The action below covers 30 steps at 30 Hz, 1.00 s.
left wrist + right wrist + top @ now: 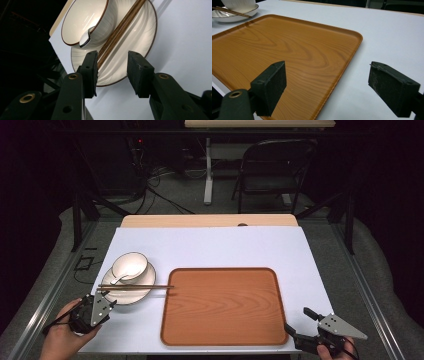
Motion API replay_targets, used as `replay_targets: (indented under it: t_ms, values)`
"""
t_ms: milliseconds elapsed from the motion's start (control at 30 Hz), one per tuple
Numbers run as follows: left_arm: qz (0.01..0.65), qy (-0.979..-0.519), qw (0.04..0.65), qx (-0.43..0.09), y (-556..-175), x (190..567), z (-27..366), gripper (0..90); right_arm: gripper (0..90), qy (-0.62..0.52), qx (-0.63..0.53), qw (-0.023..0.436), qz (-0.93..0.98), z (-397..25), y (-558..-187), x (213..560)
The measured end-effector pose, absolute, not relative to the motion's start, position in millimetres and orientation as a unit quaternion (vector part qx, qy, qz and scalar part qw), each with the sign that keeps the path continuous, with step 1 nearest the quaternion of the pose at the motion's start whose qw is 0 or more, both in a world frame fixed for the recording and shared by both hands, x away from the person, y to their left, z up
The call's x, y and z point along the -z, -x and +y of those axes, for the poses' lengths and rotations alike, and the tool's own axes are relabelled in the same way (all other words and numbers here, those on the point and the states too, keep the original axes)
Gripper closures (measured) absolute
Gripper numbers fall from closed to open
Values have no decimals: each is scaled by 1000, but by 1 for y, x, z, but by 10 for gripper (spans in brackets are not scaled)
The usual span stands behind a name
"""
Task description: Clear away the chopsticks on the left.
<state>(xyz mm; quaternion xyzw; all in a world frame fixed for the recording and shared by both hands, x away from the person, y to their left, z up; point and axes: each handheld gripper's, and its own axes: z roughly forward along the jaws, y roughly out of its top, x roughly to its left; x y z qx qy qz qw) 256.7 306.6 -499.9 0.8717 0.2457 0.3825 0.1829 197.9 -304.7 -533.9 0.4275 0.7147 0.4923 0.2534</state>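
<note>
Left gripper (pixel 102 301), jaws parted and empty, sits just near of chopsticks (pixel 135 286) lying left-right across plate (pixel 131 296); right gripper (pixel 300 322) wide open, empty, far off.

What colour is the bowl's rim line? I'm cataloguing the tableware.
A thin dark brown line on the white bowl, clearest in the left gripper view.

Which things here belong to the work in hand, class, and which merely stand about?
In the work:
- left gripper, jaws open
- pair of brown wooden chopsticks
- white brown-rimmed ceramic plate
- white ceramic bowl with white spoon
- rectangular brown wooden tray
- right gripper, jaws open

Standing about:
- black folding chair
- floor cables
</note>
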Motion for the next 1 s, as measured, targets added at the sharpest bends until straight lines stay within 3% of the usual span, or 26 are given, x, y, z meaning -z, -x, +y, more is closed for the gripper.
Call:
replay_targets:
  t_ms: [233, 1000]
  values:
    - [208, -887, 142, -386, -273, 507, 305, 639, 141, -429, -494, 252, 713, -305, -198, 534]
    - [199, -903, 133, -357, -308, 522, 311, 704, 141, -432, -497, 247, 711, -306, -199, 534]
